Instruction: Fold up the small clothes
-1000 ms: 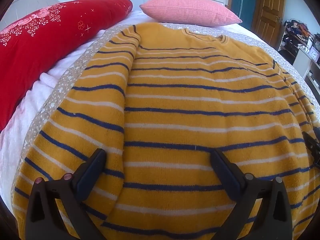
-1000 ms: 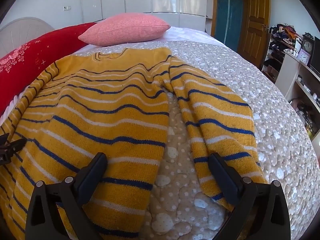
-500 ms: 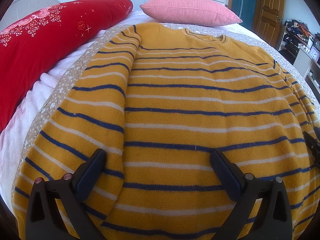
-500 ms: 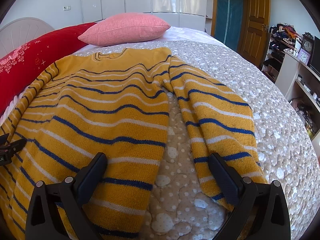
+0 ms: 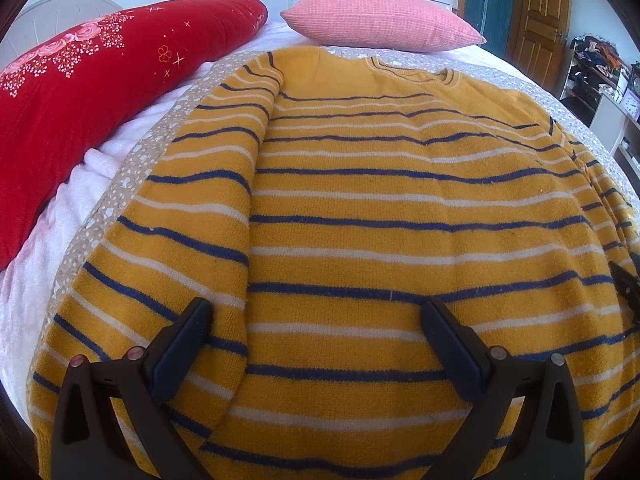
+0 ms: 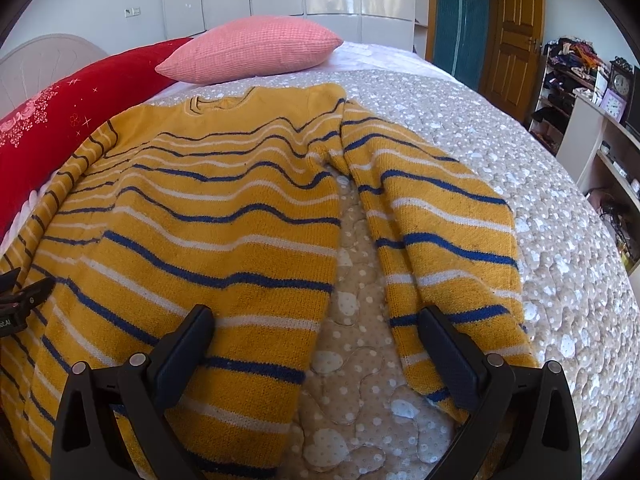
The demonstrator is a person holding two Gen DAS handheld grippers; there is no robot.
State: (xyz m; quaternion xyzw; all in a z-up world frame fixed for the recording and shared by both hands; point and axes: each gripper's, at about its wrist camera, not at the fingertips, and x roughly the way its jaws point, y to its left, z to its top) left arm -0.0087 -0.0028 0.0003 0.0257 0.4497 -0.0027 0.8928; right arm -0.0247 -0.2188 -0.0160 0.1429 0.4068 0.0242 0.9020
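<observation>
Bedspread (image 6: 500, 152) carries the sweater (image 5: 400, 208) flat. Both grippers, left (image 5: 316, 320) and right (image 6: 316, 320), hover spread wide; pinch the sleeve (image 6: 440, 232) ahead of the right jaws near its cuff.

A yellow sweater (image 6: 208, 216) with blue and white stripes is spread flat on a bed (image 6: 520, 184). One sleeve (image 6: 436, 248) is laid apart from the body, and a strip of dotted cover is seen between them. The right gripper (image 6: 316, 340) is held wide open just above the bottom edge; nothing is held. One finger (image 6: 188, 344) is seen over the body, the other over the sleeve end. A pink pillow (image 6: 252, 54) and a red pillow (image 6: 80, 104) are seen at the head. The left gripper (image 6: 20, 300) is seen at the left edge.
</observation>
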